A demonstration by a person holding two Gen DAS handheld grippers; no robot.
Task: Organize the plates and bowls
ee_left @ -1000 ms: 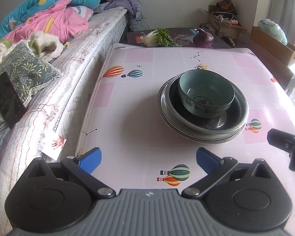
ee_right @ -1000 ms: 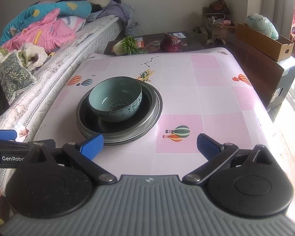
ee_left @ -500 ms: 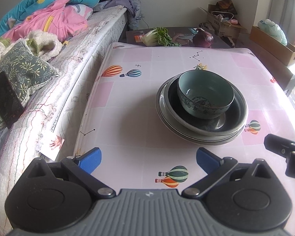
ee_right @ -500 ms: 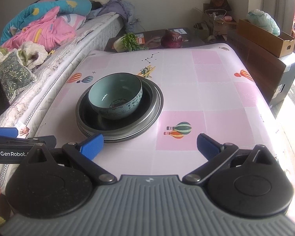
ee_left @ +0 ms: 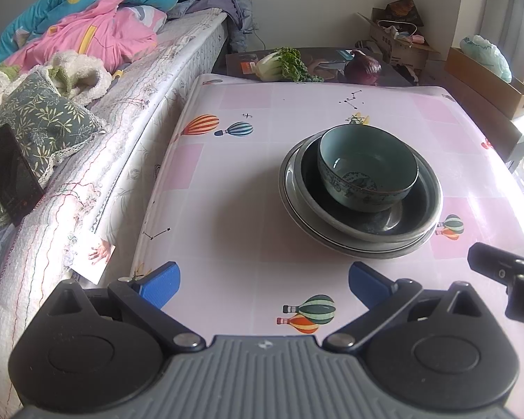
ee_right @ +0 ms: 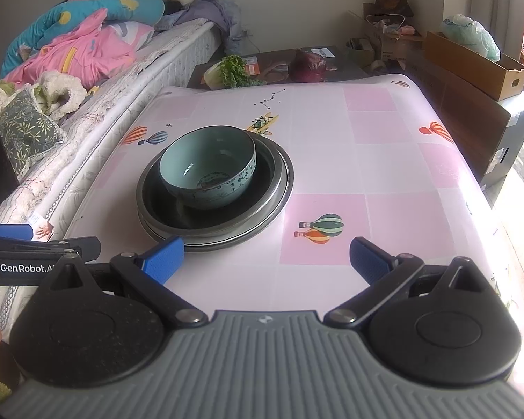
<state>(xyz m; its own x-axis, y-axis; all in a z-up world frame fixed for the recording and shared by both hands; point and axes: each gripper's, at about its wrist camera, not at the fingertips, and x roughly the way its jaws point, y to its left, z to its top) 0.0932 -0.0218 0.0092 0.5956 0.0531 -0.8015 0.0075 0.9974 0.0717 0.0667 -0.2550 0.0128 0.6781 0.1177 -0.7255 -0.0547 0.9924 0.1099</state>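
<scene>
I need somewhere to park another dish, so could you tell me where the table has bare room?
The table is bare across its whole half right of the stacked plates, out to the edge by the cardboard box. A narrower strip lies between the stack and the bed. The middle is taken: the teal bowl sits in the plates.

Bowl (ee_left: 368, 169) in stacked plates (ee_left: 359, 241) on table (ee_left: 227, 209), bed (ee_left: 87, 160) to its left, vegetables (ee_left: 283, 66) behind
</scene>
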